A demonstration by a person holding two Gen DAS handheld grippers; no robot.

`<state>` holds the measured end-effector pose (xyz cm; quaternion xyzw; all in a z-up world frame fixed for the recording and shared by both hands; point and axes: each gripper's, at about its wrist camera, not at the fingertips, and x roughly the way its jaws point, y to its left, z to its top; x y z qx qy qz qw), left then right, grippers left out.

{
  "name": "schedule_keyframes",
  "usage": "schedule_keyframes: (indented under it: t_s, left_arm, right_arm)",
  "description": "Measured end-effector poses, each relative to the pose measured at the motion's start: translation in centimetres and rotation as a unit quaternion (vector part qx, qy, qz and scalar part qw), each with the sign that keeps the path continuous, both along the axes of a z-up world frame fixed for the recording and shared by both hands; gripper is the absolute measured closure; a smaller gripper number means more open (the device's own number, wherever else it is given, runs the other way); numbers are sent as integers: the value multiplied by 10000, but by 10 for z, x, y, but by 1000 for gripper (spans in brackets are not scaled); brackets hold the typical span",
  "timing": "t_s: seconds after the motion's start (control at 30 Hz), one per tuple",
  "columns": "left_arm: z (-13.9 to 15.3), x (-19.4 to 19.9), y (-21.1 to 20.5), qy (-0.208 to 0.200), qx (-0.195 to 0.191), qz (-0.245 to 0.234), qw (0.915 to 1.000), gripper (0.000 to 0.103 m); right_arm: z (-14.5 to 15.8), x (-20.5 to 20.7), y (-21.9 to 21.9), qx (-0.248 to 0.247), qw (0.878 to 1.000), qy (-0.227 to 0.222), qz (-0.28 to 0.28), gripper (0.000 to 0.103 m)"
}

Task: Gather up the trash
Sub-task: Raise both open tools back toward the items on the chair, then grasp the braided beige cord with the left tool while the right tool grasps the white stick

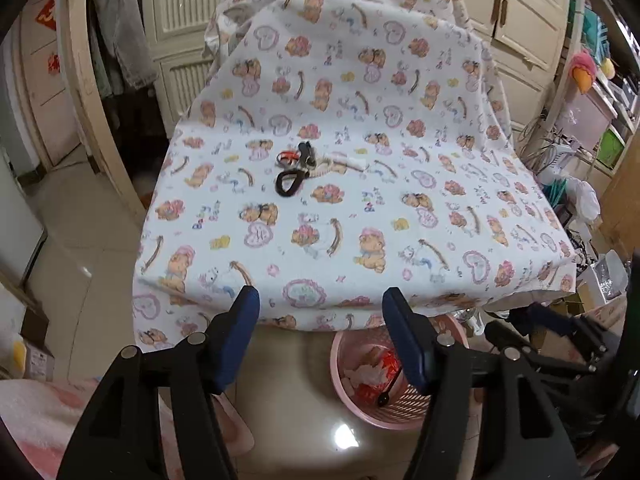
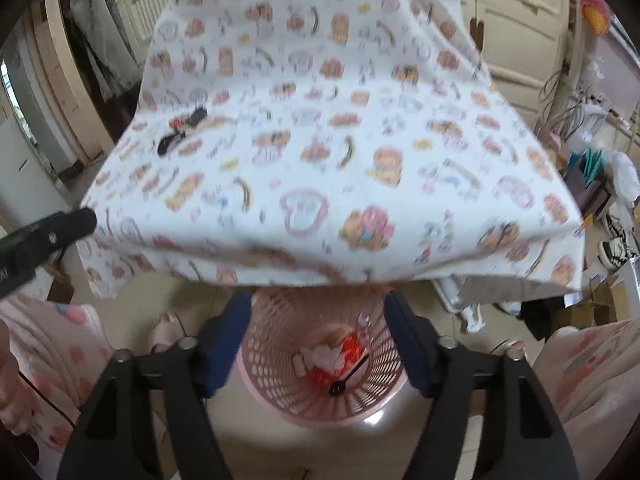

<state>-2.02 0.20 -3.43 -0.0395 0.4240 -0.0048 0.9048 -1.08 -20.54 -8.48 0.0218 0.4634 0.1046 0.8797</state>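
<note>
A pink mesh waste basket (image 1: 362, 412) (image 2: 276, 332) stands on the floor under the table's front edge. It holds a red wrapper (image 2: 352, 354), white scraps and a black spoon (image 2: 346, 380). My right gripper (image 2: 316, 340) hangs open directly over the basket with nothing between its blue pads. My left gripper (image 1: 322, 336) is open and empty, left of the basket, near the tablecloth's hem. A small pile of leftover bits (image 1: 298, 168) (image 2: 182, 130) lies on the cloth: black loops, an orange piece, white paper.
The table (image 1: 360, 240) wears a white cartoon-bear cloth that hangs over the front edge. Pink fleece-clad legs (image 2: 48, 344) flank the basket. Boxes, shoes and bags (image 2: 612, 236) crowd the floor on the right; cupboards stand behind.
</note>
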Motion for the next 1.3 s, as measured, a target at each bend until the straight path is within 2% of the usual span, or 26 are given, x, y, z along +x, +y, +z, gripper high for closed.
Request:
schedule_keyframes:
  t_s: [0.03, 0.13, 0.27, 0.37, 0.4, 0.5, 0.6, 0.63, 0.77, 0.83, 0.93, 1.03, 1.1, 1.17, 1.2, 1.3]
  left_arm:
    - [1, -1, 0, -29, -30, -19, 10000, 41]
    - [10, -1, -3, -94, -44, -158, 9998, 40]
    - [24, 8, -1, -155, 195, -219, 9994, 30]
    - [34, 31, 8, 91, 155, -234, 9996, 29]
    - [37, 41, 13, 177, 200, -139, 9995, 29]
    - [48, 64, 25, 73, 98, -184, 9998, 29]
    - [46, 86, 33, -26, 199, -207, 9996, 29]
    - [43, 93, 34, -56, 253, -237, 9994, 31]
    - [17, 113, 38, 124, 294, -344, 9989, 57]
    - [3, 120, 42, 309, 163, -343, 9988, 64]
    - [-13, 134, 48, 638, -246, -369, 9970, 75]
    - [-20, 142, 46, 697, -206, -312, 9969, 75]
    - [-27, 148, 45, 802, -205, -241, 9963, 75]
    - [-32, 154, 43, 874, -240, -174, 9957, 75]
    - [-34, 157, 42, 886, -216, -145, 9957, 75]
    - [-43, 167, 36, 938, -28, -49, 9956, 75]
  right_arm:
    - [4, 0, 0, 52, 10000, -61, -5, 25]
    - [15, -1, 0, 76, 9997, -211, -35, 24]
    - [32, 3, 3, 66, 9991, -403, 152, 24]
    - [49, 15, 11, 58, 9986, -403, 341, 21]
    - [54, 22, 13, 168, 9985, -312, 423, 16]
    - [62, 40, 18, 416, 9970, -104, 640, 13]
    - [65, 52, 26, 107, 9964, -280, 794, 13]
    - [64, 55, 28, -30, 9958, -320, 857, 13]
    - [55, 66, 33, -149, 9921, -230, 1223, 13]
    - [52, 69, 36, -365, 9885, -284, 1439, 13]
    - [53, 76, 42, -661, 9823, -664, 1619, 13]
    - [54, 83, 40, -516, 9828, -982, 1475, 13]
    - [49, 88, 37, -337, 9861, -917, 1340, 13]
    - [44, 93, 38, -378, 9869, -822, 1339, 21]
    - [42, 96, 39, -383, 9862, -783, 1411, 30]
    - [37, 103, 38, -404, 9869, -705, 1396, 44]
